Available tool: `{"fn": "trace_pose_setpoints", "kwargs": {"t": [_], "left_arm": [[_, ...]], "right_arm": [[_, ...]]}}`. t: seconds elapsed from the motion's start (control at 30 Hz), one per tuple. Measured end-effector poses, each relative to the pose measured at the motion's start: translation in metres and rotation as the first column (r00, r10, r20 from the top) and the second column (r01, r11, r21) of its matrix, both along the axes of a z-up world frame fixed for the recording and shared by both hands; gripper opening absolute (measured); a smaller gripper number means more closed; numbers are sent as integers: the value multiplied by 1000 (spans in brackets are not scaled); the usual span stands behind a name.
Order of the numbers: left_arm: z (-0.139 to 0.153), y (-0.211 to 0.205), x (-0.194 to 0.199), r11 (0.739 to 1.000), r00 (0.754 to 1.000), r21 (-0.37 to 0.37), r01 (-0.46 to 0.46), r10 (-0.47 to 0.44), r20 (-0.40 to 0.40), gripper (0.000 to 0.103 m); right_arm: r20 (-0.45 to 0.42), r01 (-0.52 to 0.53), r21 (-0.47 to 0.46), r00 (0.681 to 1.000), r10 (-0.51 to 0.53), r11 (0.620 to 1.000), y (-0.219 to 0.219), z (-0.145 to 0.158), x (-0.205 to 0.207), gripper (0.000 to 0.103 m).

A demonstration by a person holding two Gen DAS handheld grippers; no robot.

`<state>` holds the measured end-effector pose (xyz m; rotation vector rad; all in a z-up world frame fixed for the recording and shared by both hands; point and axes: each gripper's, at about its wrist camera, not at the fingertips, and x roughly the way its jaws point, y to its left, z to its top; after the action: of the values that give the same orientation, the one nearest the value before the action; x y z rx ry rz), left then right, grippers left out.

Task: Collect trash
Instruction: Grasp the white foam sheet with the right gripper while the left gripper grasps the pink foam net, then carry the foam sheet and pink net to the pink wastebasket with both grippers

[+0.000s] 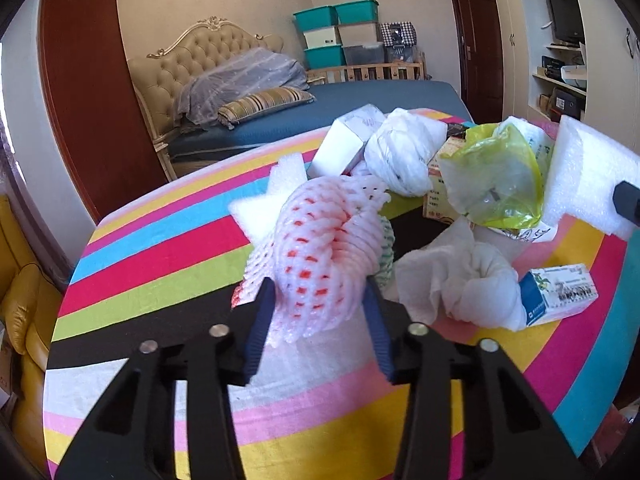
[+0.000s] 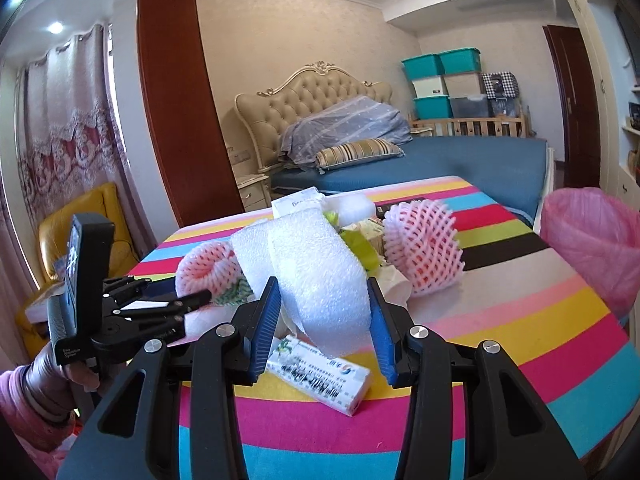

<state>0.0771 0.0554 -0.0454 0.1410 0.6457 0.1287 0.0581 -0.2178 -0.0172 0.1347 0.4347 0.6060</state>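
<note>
Left gripper [image 1: 320, 292] closed around a pink foam fruit net [image 1: 316, 248], blue pads [image 1: 260, 320] pressing its lower sides, net bulging up between them over the striped tablecloth [image 1: 160, 264]. Right gripper [image 2: 322, 304] clamping a curled white foam sheet [image 2: 320, 276], pads [image 2: 266, 320] tight against either flank of the roll.

From the left wrist view, remaining trash heaped from 12 to 3 o'clock of the held net: a crumpled white tissue [image 1: 464, 280] just beside it at 3 o'clock, a small blue-and-white carton [image 1: 560, 294] touching the tissue farther right, a yellow-green plastic bag [image 1: 496, 176] at 2 o'clock, a knotted white plastic bag [image 1: 404, 152] at 1 o'clock, a white box [image 1: 340, 148] at 12 o'clock. White foam piece [image 1: 264, 204] peeking out at 11 o'clock behind the net.

From the right wrist view, a second pink fruit net [image 2: 424, 244] lying at 2 o'clock of the foam roll, near but apart. Small printed carton [image 2: 320, 380] flat on the cloth directly below the roll at 6 o'clock (text blurred, unreadable). Pink-lined bin [image 2: 592, 236] at 3 o'clock, at the table's right edge. Left gripper [image 2: 192, 300] visible at 9 o'clock, gripping its net [image 2: 204, 272], gloved hand [image 2: 60, 364] on the handle.

Beyond the table at 12 o'clock, a bed [image 2: 420, 156] with tufted headboard and stacked teal storage bins [image 2: 440, 76].
</note>
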Motion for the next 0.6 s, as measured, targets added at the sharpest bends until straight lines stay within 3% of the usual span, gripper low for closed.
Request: {"fn": "trace_pose_setpoints", "kwargs": {"t": [0.23,0.4,0.6], "left_arm": [[25,4,-25,992,991,-107,65,-51,124,35],[41,-11,-35,992,980,-81,99,-83,179,35],[49,-36,-32,984,971,-72,163,-147,188,36]], "right_arm": [[60,-1,47,998,-1,999,-9,13,-10,41],[93,35,70,995,-42,997,-20,21,-12,41],[81,92,77,992,-98,993,-39,19,-6,41]]}}
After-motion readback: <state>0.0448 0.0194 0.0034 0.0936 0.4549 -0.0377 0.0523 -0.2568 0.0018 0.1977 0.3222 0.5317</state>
